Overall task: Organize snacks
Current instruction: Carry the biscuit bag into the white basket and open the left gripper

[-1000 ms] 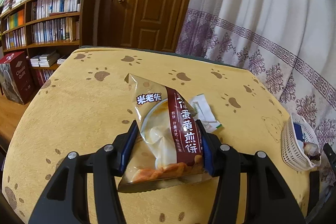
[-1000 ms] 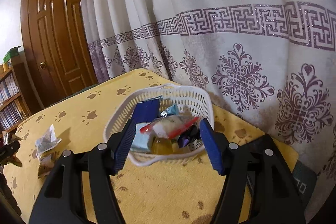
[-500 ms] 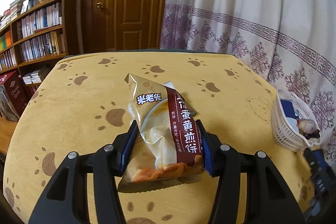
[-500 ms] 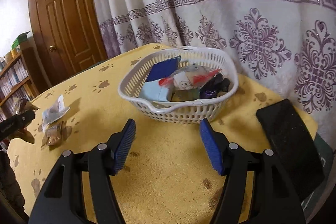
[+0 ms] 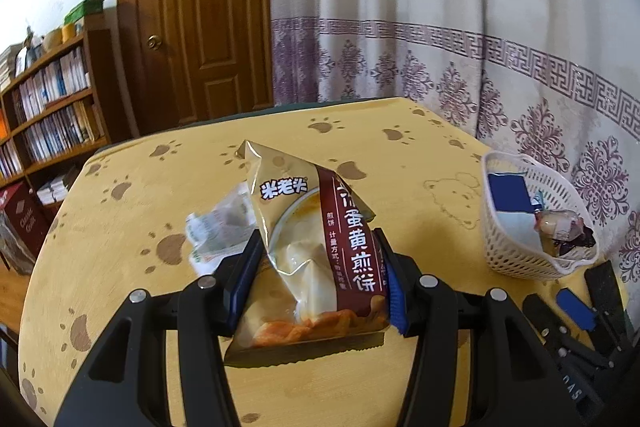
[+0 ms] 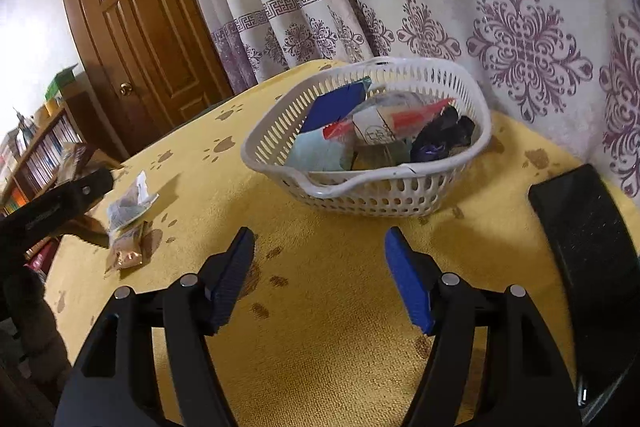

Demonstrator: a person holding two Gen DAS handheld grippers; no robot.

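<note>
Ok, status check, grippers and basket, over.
Left gripper clamped on snack bag. Right gripper empty, jaws just opened wider. Basket part full, path clear.

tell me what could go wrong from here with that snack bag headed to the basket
1. The white basket already holds several packets piled near its rim, so the large snack bag may not settle inside and could slide off.
2. The left gripper clamps only the bag's lower part; the puffy, slick foil might slip out in transit.
3. The right gripper, jaws just opening and empty, sits in front of the basket, so the two grippers might collide.
</note>
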